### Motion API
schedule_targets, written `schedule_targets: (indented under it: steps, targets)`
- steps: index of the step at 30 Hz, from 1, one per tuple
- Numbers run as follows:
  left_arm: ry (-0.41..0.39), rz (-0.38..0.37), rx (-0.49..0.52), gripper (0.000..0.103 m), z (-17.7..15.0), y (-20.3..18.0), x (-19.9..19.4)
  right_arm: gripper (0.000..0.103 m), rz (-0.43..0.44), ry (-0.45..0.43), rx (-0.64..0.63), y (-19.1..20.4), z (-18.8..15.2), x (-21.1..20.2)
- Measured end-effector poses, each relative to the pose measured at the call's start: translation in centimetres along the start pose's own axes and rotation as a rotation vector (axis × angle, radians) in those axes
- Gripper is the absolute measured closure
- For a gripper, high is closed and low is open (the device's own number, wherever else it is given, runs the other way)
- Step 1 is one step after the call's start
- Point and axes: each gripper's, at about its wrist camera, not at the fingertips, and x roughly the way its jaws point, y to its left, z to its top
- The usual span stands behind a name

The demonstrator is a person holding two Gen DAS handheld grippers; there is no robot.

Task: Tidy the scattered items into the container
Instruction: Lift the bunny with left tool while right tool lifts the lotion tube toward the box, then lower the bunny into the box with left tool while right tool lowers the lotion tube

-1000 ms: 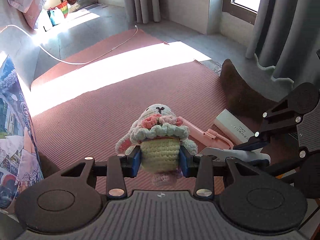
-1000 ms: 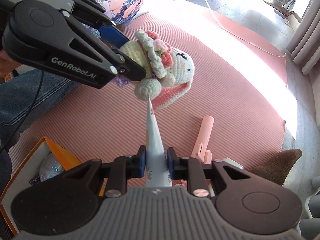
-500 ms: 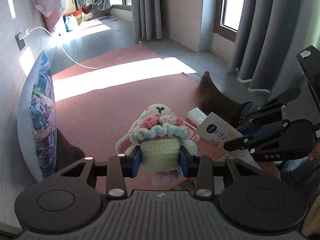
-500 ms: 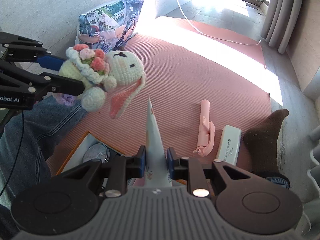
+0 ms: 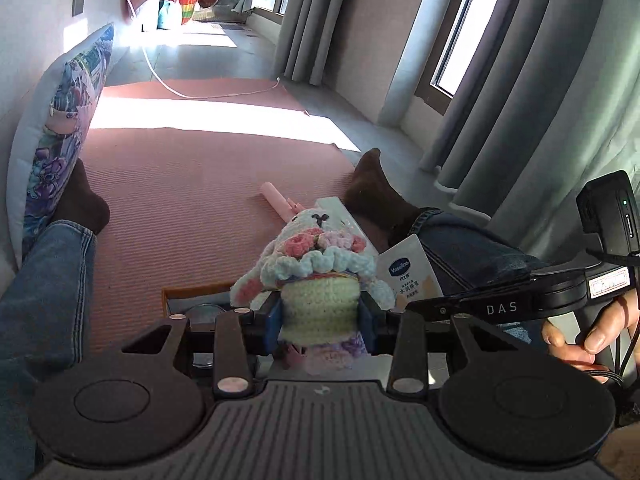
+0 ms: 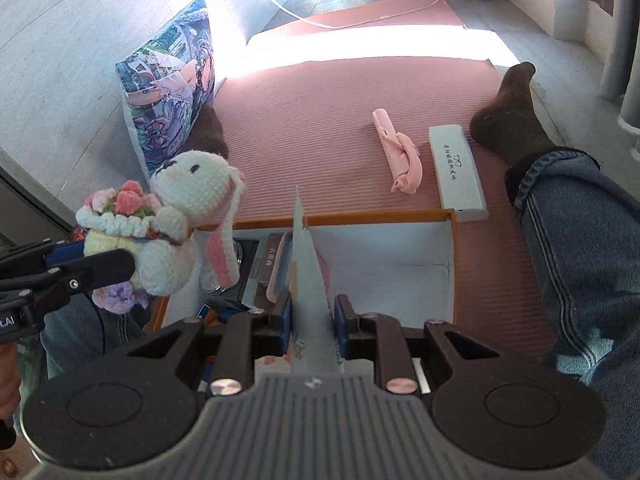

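My left gripper is shut on a crocheted white bunny with pink flowers, gripped at its cream body. From the right wrist view the bunny hangs over the left edge of the orange-rimmed white box. My right gripper is shut on a white lotion tube, edge-on and pointing up above the box. The tube shows its blue label beside the bunny in the left wrist view. On the pink mat lie a pink folding handle and a white case.
Several items lie inside the box, among them a dark flat package and a glass disc. A person's legs in jeans and brown socks flank the box. A printed pillow leans on the wall at left.
Both grippers have swung across the mat with bunny and tube, and both have rolled. The box now lies directly under the tube, and the bunny is at the box's left edge.
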Motion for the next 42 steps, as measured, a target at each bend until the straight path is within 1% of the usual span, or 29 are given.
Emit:
schedule_targets:
  steps: [2, 3, 8, 11, 15, 19, 22, 25, 27, 30, 34, 36, 38, 39, 41, 42]
  targets:
    - [0.031, -0.011, -0.027, 0.058, -1.1, -0.6, 1.1, 0.079, -0.018, 0.010, 0.023, -0.6, -0.9, 0.1]
    - [0.043, -0.009, -0.024, 0.058, -1.7, -0.9, 1.6, 0.079, -0.023, 0.016, 0.036, -0.9, -1.3, 0.3]
    - [0.128, 0.023, 0.022, 0.058, -3.9, -2.7, 4.8, 0.079, -0.039, 0.055, 0.098, -2.0, -2.8, 1.9]
    - [0.152, 0.064, 0.065, 0.058, -4.9, -3.7, 6.1, 0.079, -0.055, 0.087, 0.118, -2.1, -3.4, 3.3]
    - [0.206, 0.079, 0.096, 0.058, -6.1, -4.5, 7.7, 0.079, -0.069, 0.135, 0.137, -2.5, -4.1, 5.0]
    - [0.289, 0.086, 0.081, 0.058, -7.1, -4.4, 9.4, 0.079, -0.100, 0.159, 0.116, -2.8, -4.5, 6.0]
    - [0.307, 0.072, 0.081, 0.057, -7.2, -4.5, 10.0, 0.079, -0.119, 0.157, 0.071, -2.5, -4.3, 6.3]
    - [0.337, 0.061, 0.091, 0.054, -7.2, -4.7, 10.5, 0.078, -0.146, 0.172, 0.028, -2.0, -4.1, 6.8]
    - [0.351, 0.044, 0.073, 0.050, -7.3, -4.4, 10.6, 0.078, -0.161, 0.184, 0.005, -1.7, -4.0, 7.0]
    - [0.377, 0.006, 0.041, 0.047, -7.4, -3.7, 10.8, 0.078, -0.173, 0.197, -0.021, -1.3, -4.1, 7.2]
    - [0.392, -0.013, 0.036, 0.044, -7.3, -3.1, 10.3, 0.078, -0.154, 0.225, -0.029, -1.0, -4.4, 7.6]
    - [0.390, -0.044, 0.034, 0.044, -6.9, -2.9, 9.5, 0.078, -0.161, 0.233, -0.041, -0.9, -4.6, 7.8]
    - [0.371, -0.094, 0.019, 0.044, -6.3, -2.5, 8.5, 0.078, -0.160, 0.241, -0.046, -0.9, -4.7, 7.8]
    - [0.356, -0.114, 0.010, 0.046, -6.0, -2.3, 8.1, 0.079, -0.162, 0.244, -0.051, -0.9, -4.8, 7.9]
    - [0.326, -0.120, 0.014, 0.048, -5.4, -2.1, 7.8, 0.079, -0.165, 0.248, -0.063, -0.8, -4.8, 8.0]
    - [0.317, -0.115, 0.015, 0.050, -5.2, -2.0, 8.0, 0.079, -0.168, 0.251, -0.072, -0.8, -4.8, 8.0]
